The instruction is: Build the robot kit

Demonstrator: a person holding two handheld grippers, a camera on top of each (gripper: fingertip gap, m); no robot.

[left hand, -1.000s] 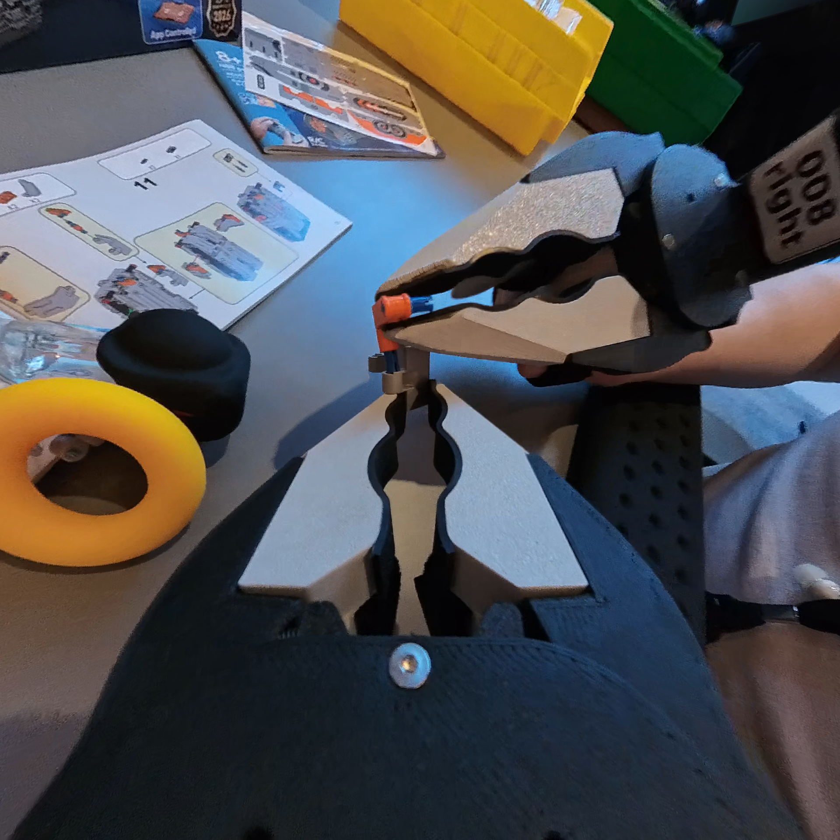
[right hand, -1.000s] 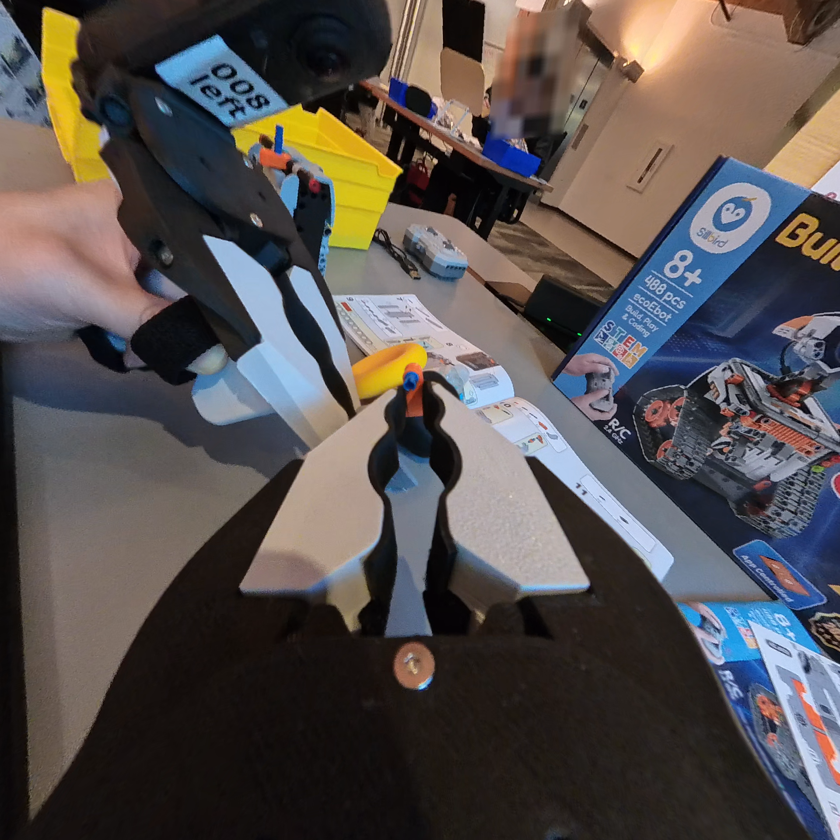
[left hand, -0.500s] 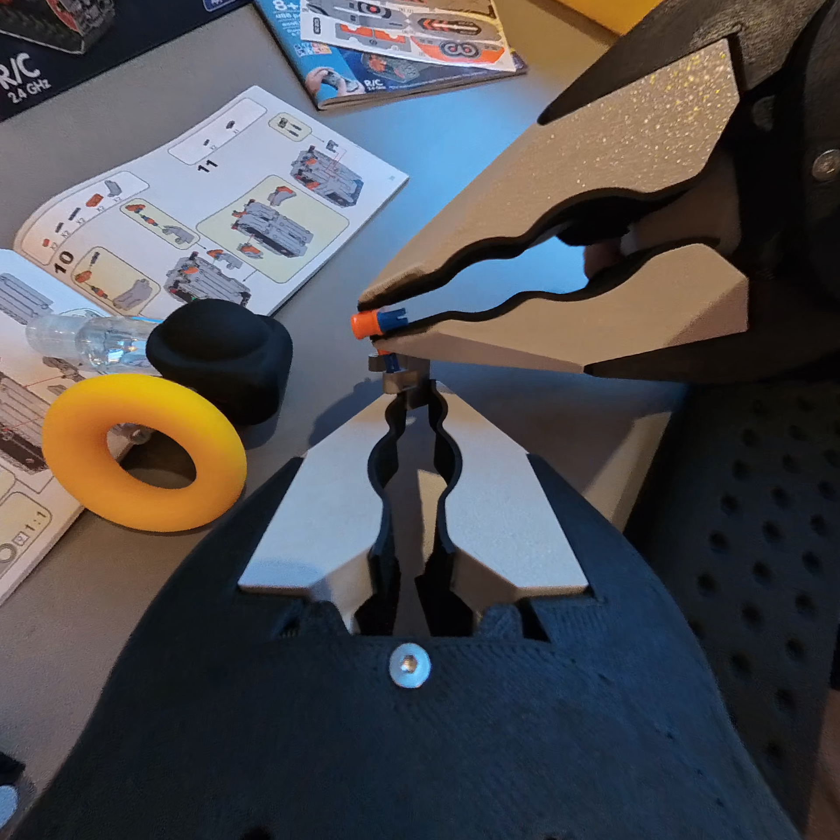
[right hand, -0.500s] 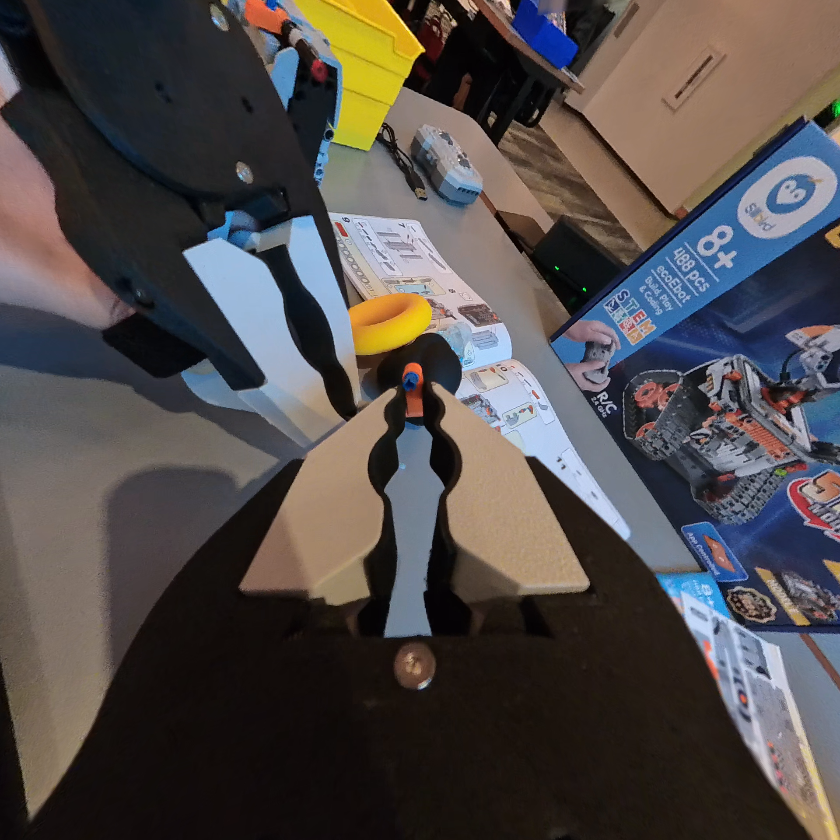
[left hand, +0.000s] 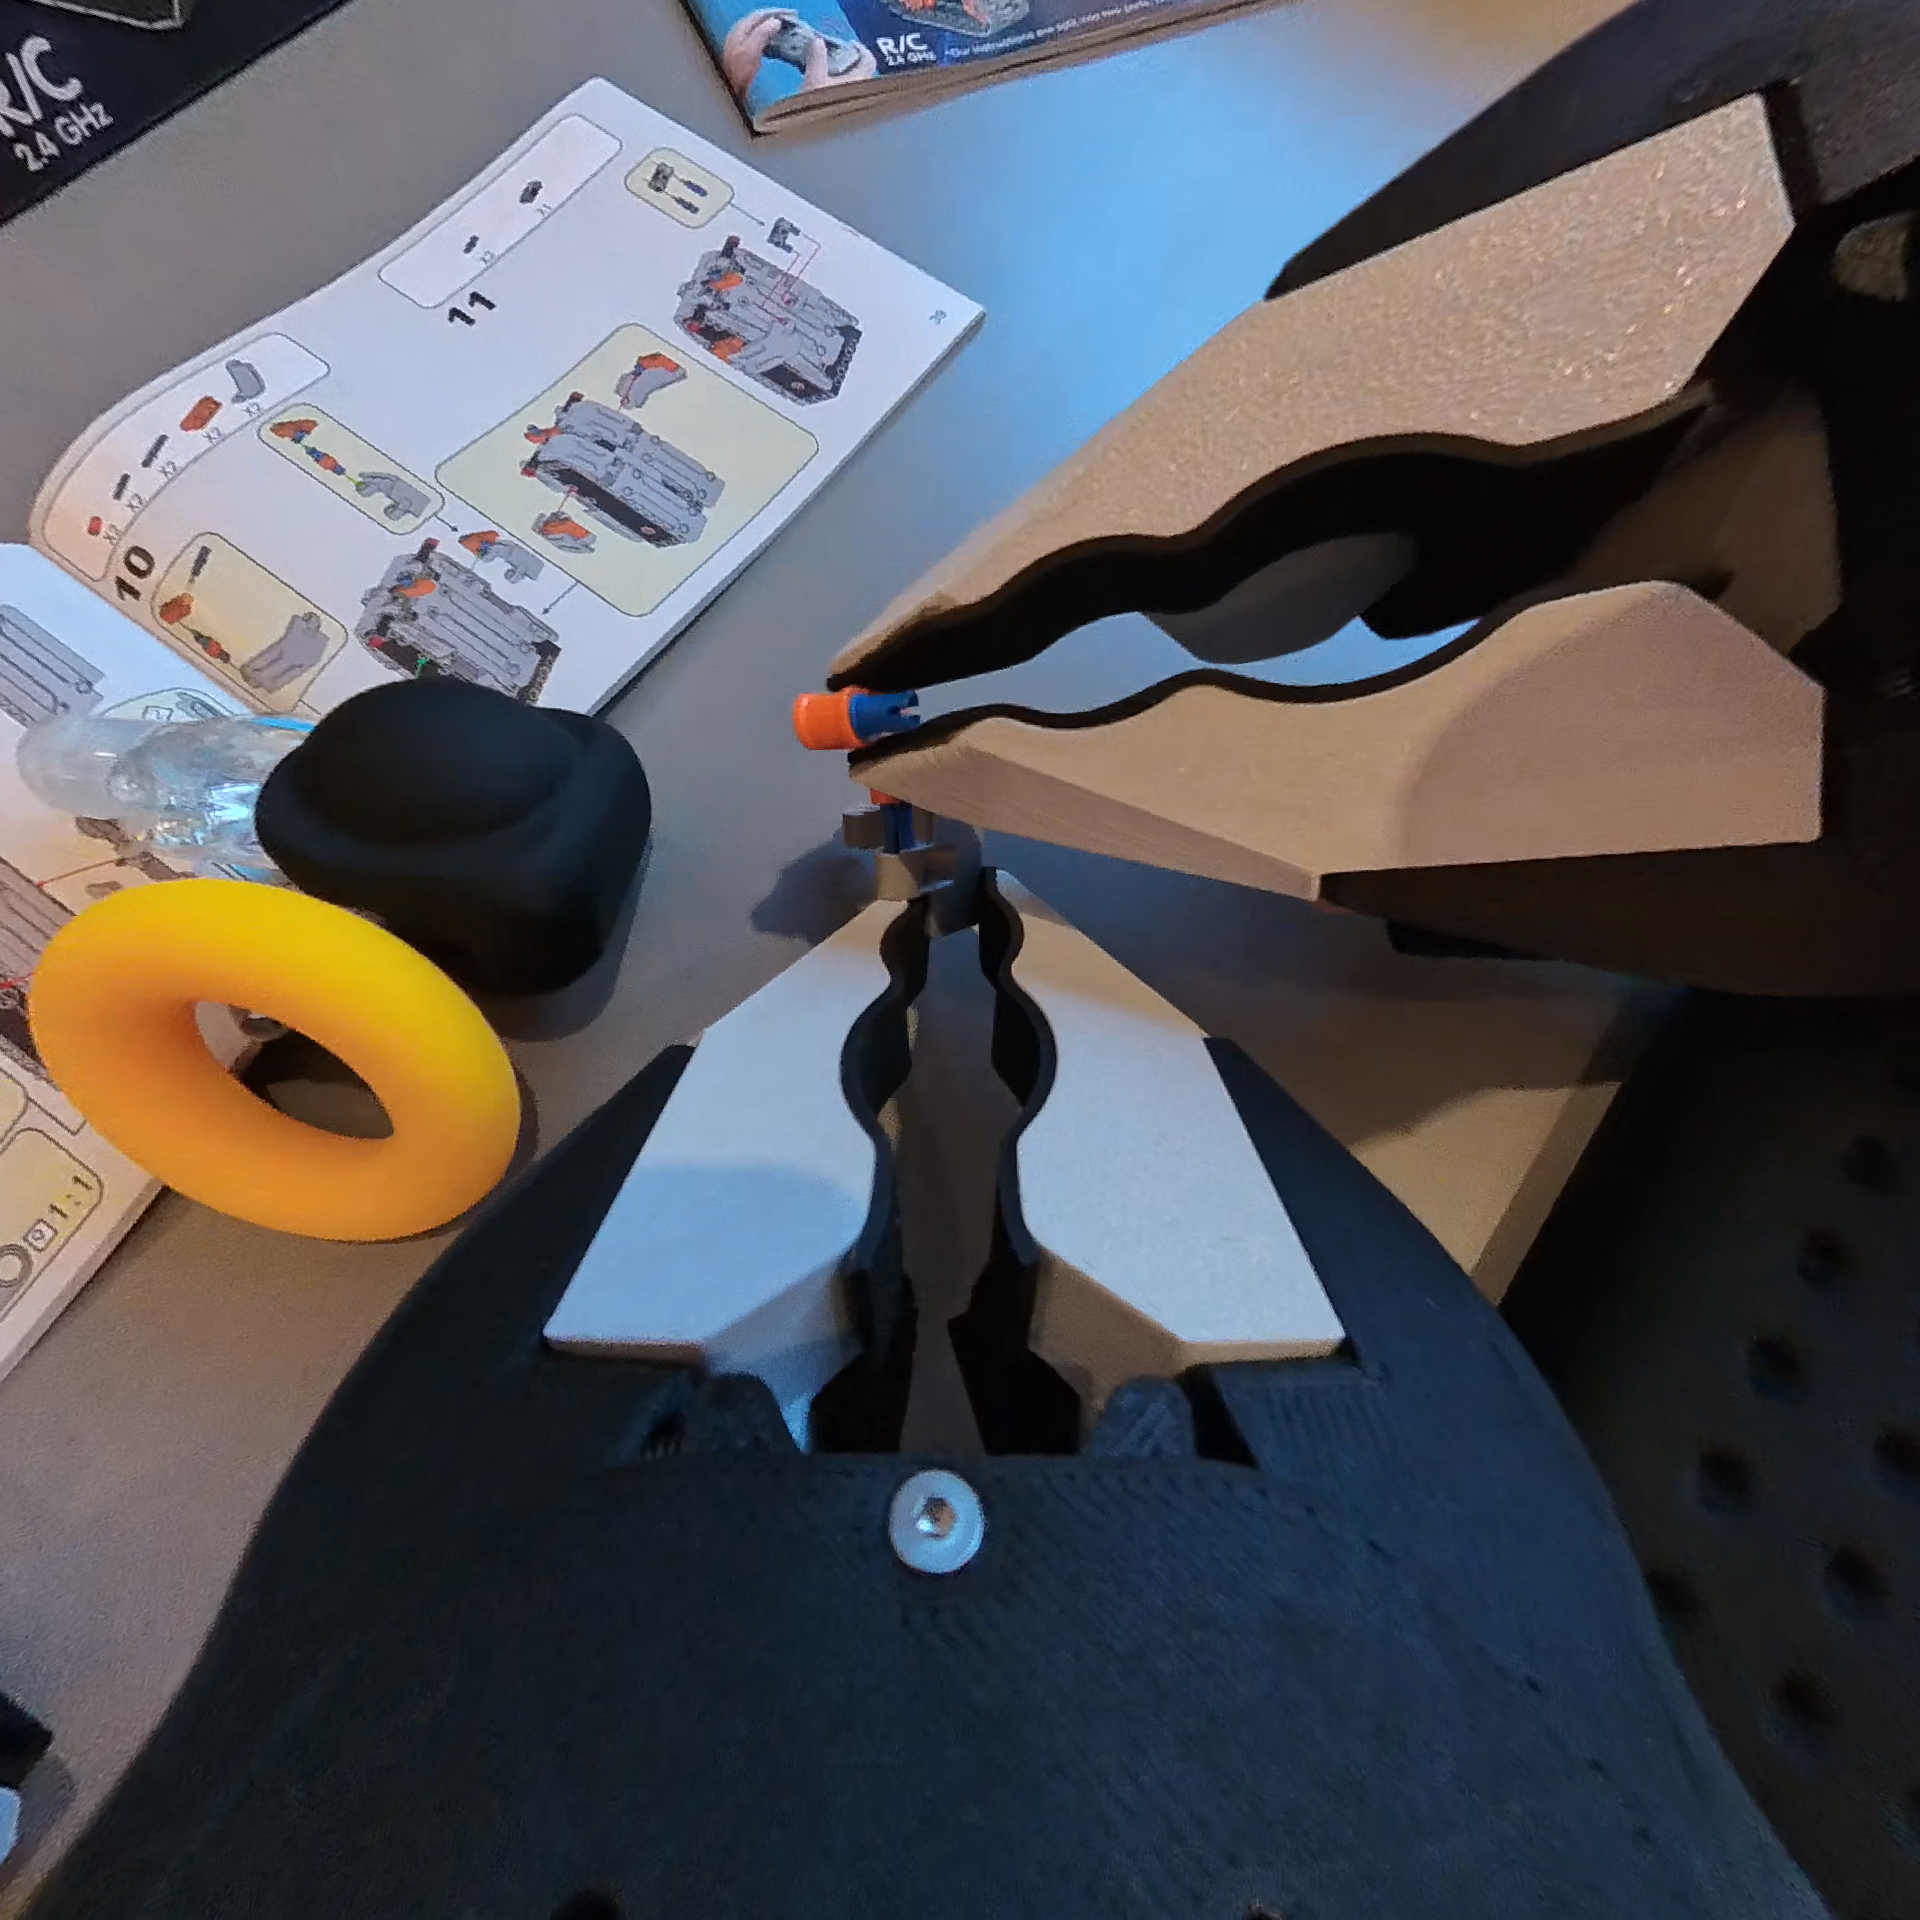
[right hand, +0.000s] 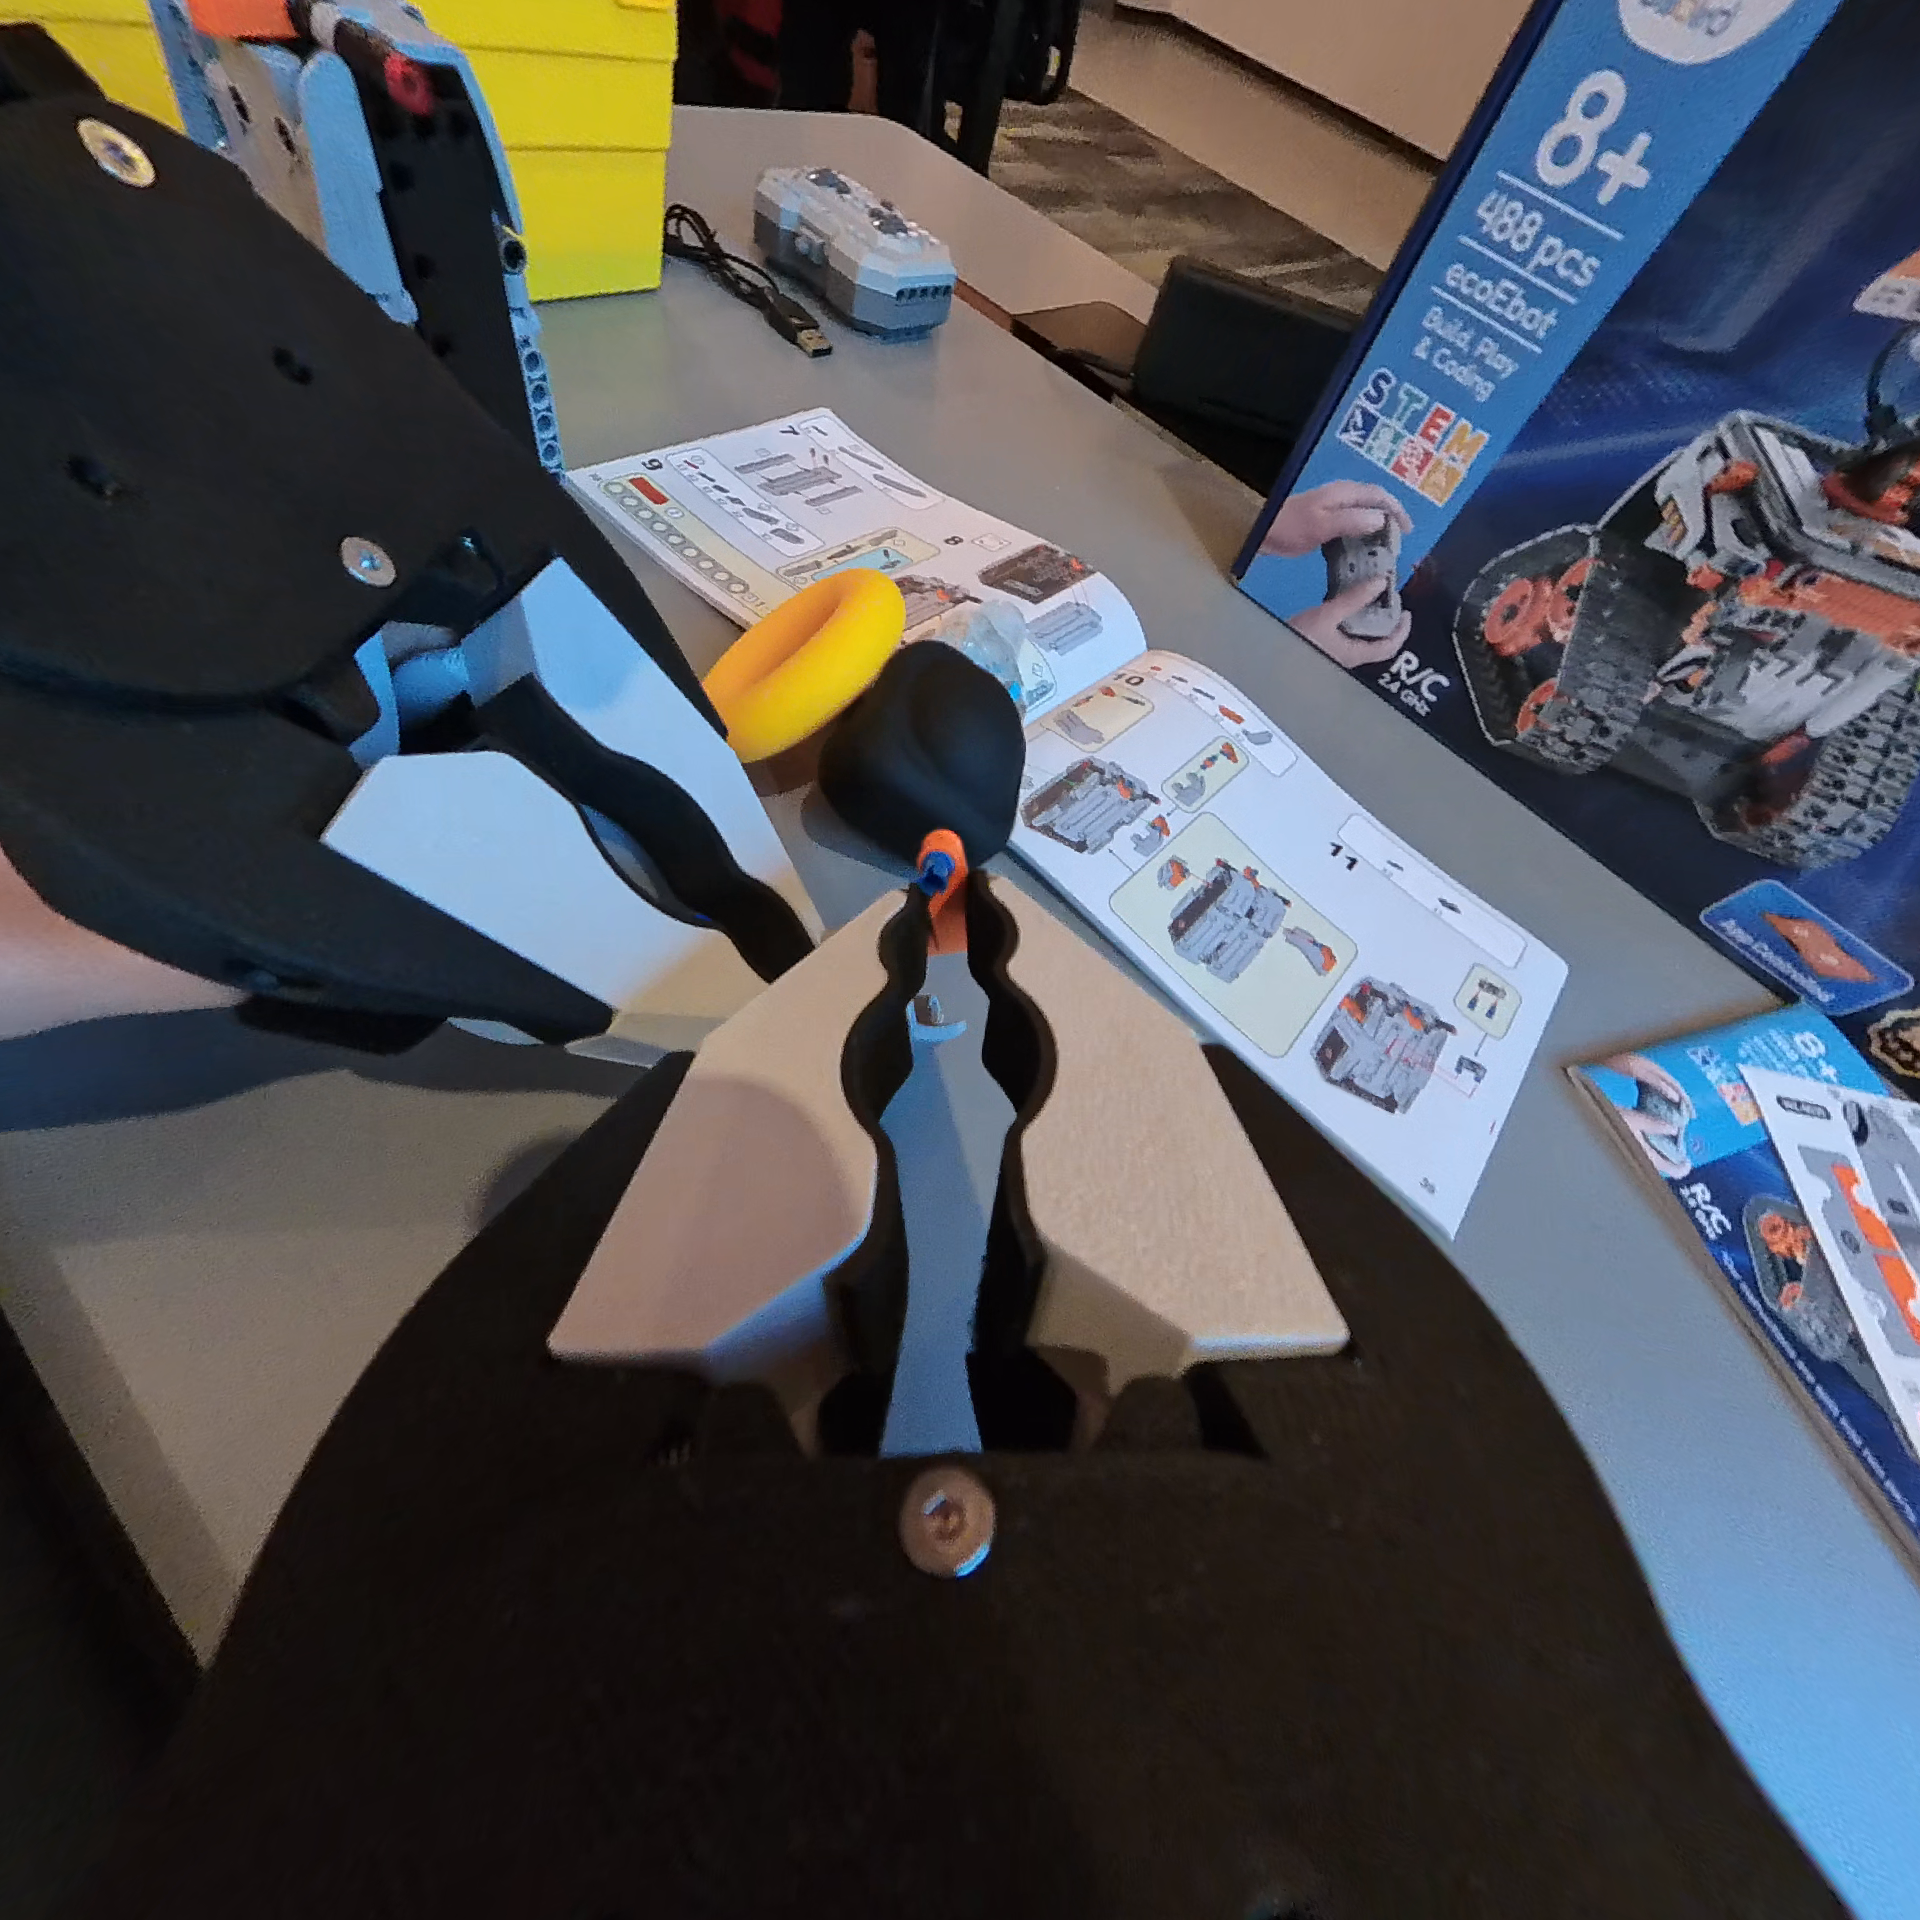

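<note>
Left gripper clamped tight on a small grey brick piece. Right gripper pinched on an orange-and-blue pin, just above that grey piece, tips nearly touching. Further out on the grey bench: black rounded lump, yellow ring leaning beside it, open instruction booklet underneath. Kit box standing near the bench's far edge.

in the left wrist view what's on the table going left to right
yellow ring → black rounded lump → small grey piece held in the left gripper → right gripper, shut on an orange and blue pin.
</note>
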